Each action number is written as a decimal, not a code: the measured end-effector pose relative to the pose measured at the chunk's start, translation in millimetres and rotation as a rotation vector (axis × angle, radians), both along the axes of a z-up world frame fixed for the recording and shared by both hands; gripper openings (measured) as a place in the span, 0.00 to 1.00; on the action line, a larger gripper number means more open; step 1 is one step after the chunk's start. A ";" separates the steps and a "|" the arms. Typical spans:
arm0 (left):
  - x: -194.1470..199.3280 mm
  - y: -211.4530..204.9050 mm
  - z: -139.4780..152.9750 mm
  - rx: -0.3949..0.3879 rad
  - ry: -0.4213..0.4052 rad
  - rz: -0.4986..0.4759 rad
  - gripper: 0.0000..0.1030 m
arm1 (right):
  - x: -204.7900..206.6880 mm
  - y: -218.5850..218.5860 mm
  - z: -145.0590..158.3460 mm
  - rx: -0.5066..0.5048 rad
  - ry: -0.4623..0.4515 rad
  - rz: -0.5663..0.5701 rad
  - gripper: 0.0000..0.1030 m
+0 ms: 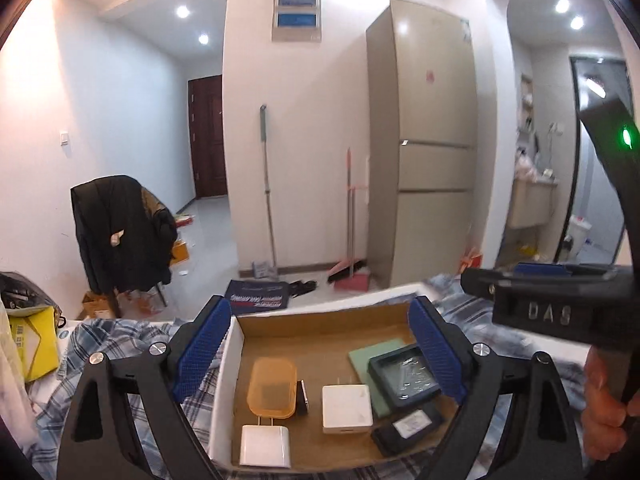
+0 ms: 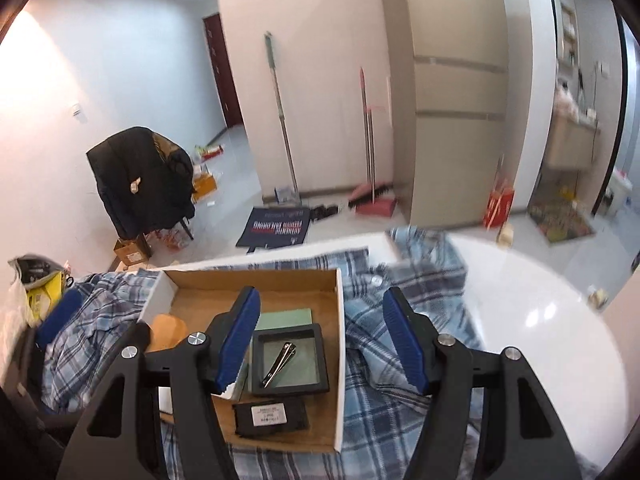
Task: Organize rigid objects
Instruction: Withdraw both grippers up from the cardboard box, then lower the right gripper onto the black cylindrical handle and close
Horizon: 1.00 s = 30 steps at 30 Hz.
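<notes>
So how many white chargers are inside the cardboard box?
2. One white charger lies at the near left corner of the cardboard box, below the orange case. The other white charger sits mid-box. More may be hidden.

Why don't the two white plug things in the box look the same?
The nearer white charger has two metal prongs you can see, touching the orange case. The other white charger looks bigger and squarer, with only a hint of prongs at its far edge. It sits mid-box, by the green board. Both are white, glossy, and lying flat in the cardboard box.
</notes>
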<state>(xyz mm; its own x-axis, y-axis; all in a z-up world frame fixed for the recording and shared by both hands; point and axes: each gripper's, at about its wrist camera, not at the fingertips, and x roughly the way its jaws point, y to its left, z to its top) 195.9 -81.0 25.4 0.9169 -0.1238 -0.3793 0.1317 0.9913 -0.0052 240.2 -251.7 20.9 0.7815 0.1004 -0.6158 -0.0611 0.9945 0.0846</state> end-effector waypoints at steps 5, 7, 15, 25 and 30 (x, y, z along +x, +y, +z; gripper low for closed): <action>-58.4 19.6 35.4 0.045 -0.085 0.036 0.89 | -48.5 -7.4 29.3 -0.021 -0.076 0.034 0.61; -90.1 30.7 47.6 0.051 -0.150 0.036 0.89 | -66.6 -8.8 33.2 -0.016 -0.087 0.056 0.61; -177.9 40.0 48.1 0.077 -0.224 0.033 1.00 | -128.6 1.9 17.0 0.019 -0.036 0.225 0.61; -186.8 47.0 -4.6 0.021 -0.045 0.042 1.00 | -143.6 32.2 -86.1 -0.148 0.247 0.442 0.61; -170.1 52.6 -36.4 0.032 0.042 0.092 1.00 | -146.0 30.2 -114.3 -0.151 0.324 0.470 0.61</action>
